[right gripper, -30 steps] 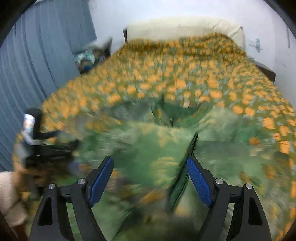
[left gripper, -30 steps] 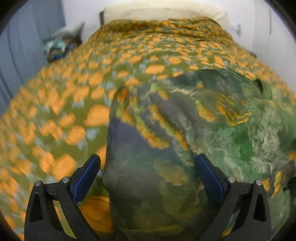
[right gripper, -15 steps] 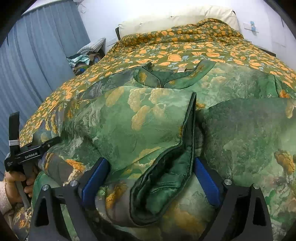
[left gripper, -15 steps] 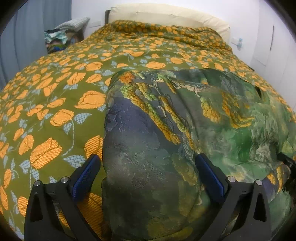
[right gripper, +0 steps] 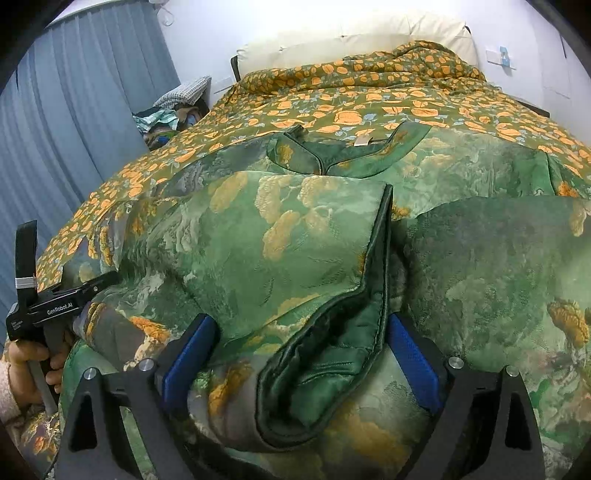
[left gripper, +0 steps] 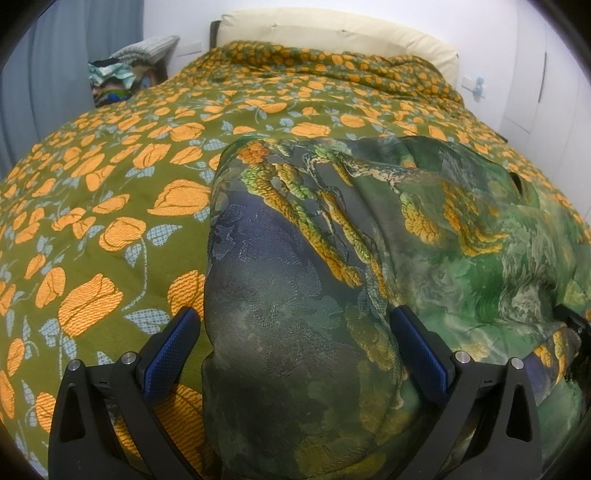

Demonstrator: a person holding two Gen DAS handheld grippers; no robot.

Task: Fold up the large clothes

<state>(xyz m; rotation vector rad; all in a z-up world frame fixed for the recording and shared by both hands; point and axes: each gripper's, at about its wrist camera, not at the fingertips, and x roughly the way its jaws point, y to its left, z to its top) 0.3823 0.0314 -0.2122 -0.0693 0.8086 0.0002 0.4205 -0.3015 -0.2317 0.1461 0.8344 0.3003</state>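
Left gripper: jaws spread wide, blue pads on either side of a thick fold of the green brocade jacket. Cloth bulges up between the fingers; cannot tell whether the pads press it. From the right wrist view this same tool appears at the jacket's left edge, black frame gripped by a bare hand, its tip tucked against the fabric.

Right gripper: jaws likewise wide apart, straddling a turned-back front flap of the jacket with dark green quilted lining showing. The flap's piped edge runs up from between the pads toward the collar.

Jacket: lies spread on the bedspread, collar end toward the headboard, hem end nearest both grippers. One panel is folded over the body, left of the flap edge. A pale tag sits inside the collar.

Bedspread: olive with orange tulips, surrounds the jacket on the left and beyond the collar. Cream headboard lies past it. A heap of mixed clothes sits left of the headboard, beside the blue-grey curtain.
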